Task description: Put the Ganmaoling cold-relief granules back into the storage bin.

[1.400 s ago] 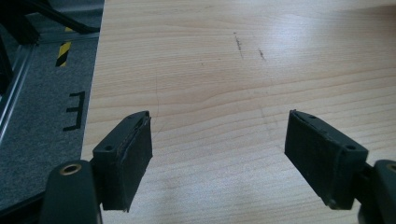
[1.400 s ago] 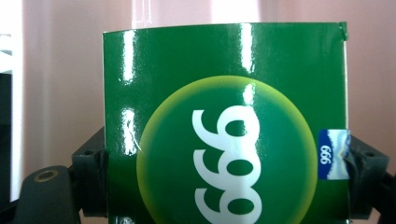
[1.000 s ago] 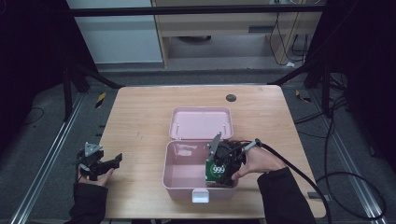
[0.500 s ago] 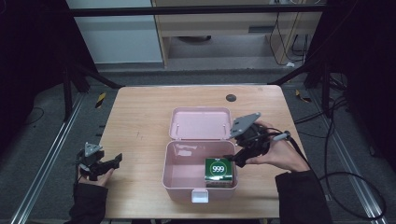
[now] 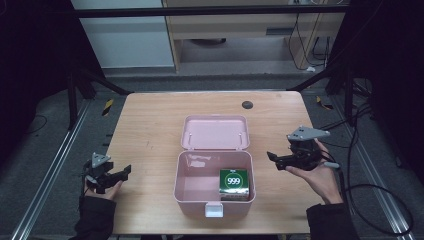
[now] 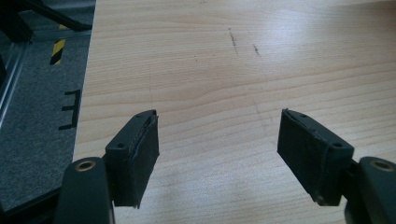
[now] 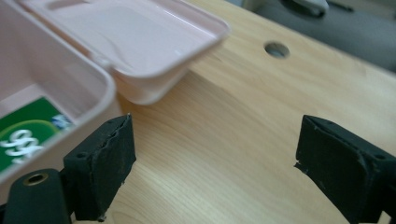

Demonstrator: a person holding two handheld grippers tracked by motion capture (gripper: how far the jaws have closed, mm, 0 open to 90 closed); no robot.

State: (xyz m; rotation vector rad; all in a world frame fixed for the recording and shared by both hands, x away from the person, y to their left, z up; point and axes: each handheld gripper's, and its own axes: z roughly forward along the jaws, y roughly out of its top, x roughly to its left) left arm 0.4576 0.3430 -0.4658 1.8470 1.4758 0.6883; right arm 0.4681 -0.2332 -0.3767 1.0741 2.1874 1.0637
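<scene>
Green square "999" packet [image 5: 234, 182] lies inside open pink plastic box [image 5: 187, 192], right side. Right gripper [image 5: 274, 159] just right of box, jaws wide, empty. Left gripper [image 5: 126, 171] wide, idle at table's left edge. Placing looks done; next likely closing hinged pink lid [image 5: 215, 132].

The table [image 5: 150, 125] in the middle of the frame is light wood with a smooth, faintly grained top, marked by a few thin dark scratches [image 6: 232, 37] toward the upper middle of the left gripper view. The pink box [image 5: 185, 185] at centre and its open lid [image 5: 215, 131] look like smooth plastic with a soft gloss, and the green packet [image 5: 233, 182] inside has a glossy printed face. The gripper pads [image 7: 109, 161] are matt black with a rough, slightly frayed edge, and the floor [image 5: 40, 155] at the left of the frame looks like coarse grey carpet.
</scene>
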